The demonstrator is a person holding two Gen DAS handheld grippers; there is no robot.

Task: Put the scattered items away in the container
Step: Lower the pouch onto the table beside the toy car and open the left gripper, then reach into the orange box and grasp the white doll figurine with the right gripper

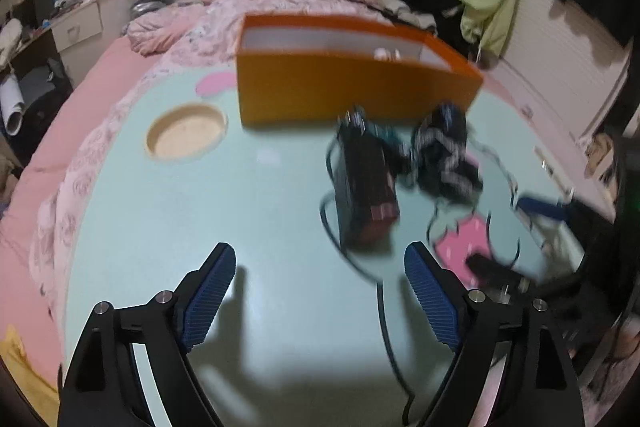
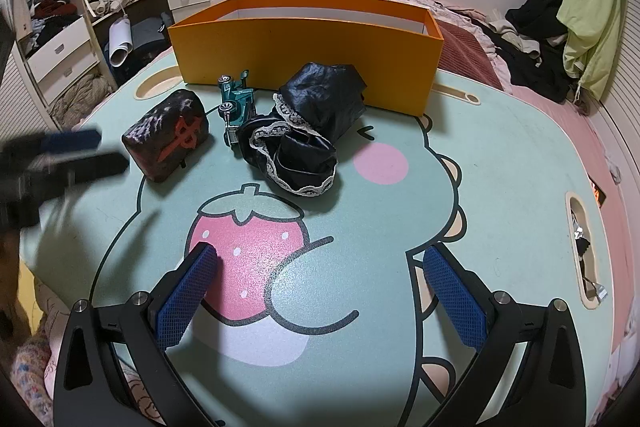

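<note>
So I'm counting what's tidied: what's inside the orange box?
Inside the orange box, the left wrist view shows one small white item by the far wall. The front wall hides the floor.

We see a mint-green cartoon-printed lap table; before its orange cardboard box lie a dark block, teal toy truck, black lace-trimmed cloth.

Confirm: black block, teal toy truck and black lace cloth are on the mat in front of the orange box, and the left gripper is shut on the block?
Not quite. The left gripper is open and holds nothing, as the left wrist view shows; the black block lies free on the mat. The rest holds: block, teal toy truck and black lace cloth lie before the orange box.
</note>
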